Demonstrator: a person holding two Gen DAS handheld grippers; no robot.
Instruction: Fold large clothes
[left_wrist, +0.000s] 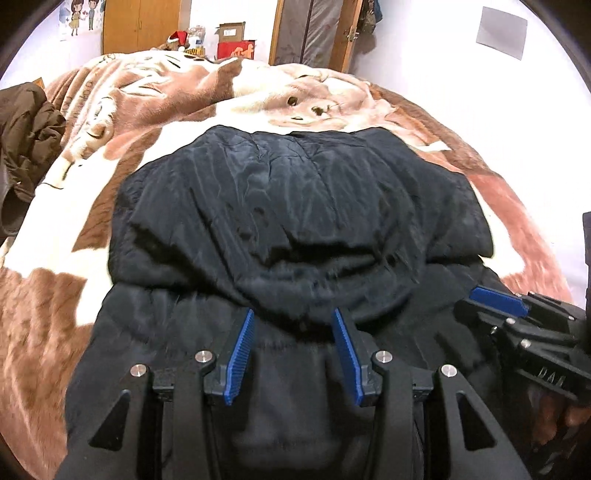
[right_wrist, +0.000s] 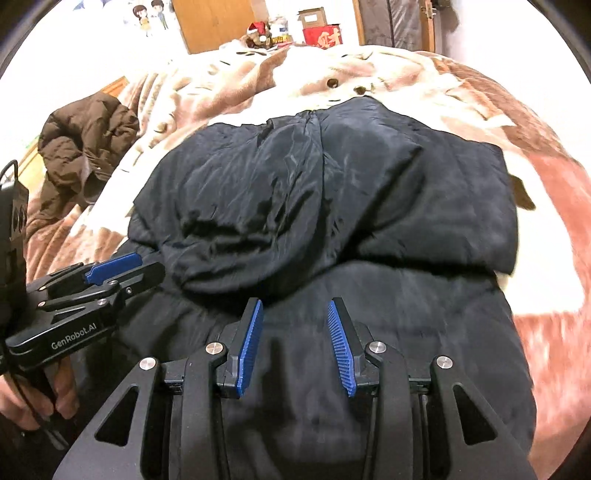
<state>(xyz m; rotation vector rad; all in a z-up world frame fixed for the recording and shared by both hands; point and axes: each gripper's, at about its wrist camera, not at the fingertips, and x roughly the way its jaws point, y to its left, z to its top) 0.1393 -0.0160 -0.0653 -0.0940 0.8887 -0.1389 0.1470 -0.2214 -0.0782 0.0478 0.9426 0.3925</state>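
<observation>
Left wrist view: black padded jacket (left_wrist: 295, 221) lies across the brown-and-cream blanket (left_wrist: 129, 110), its far part already doubled toward me into a thick roll. My left tongs (left_wrist: 293, 354) hang just above the near flap, blue pads parted, nothing between them. Right wrist view: right tongs (right_wrist: 295, 343) likewise parted and empty over the same flap, level with the left pair (right_wrist: 110, 271). Step in hand, as I judge it: take the near edge and carry it over the roll. To do it well, bite deep enough to catch both fabric layers, grip at matching points either side, lift together, keep the edge taut. Slippery shell may slide out. Brown coat (right_wrist: 85, 144) lies well apart.
</observation>
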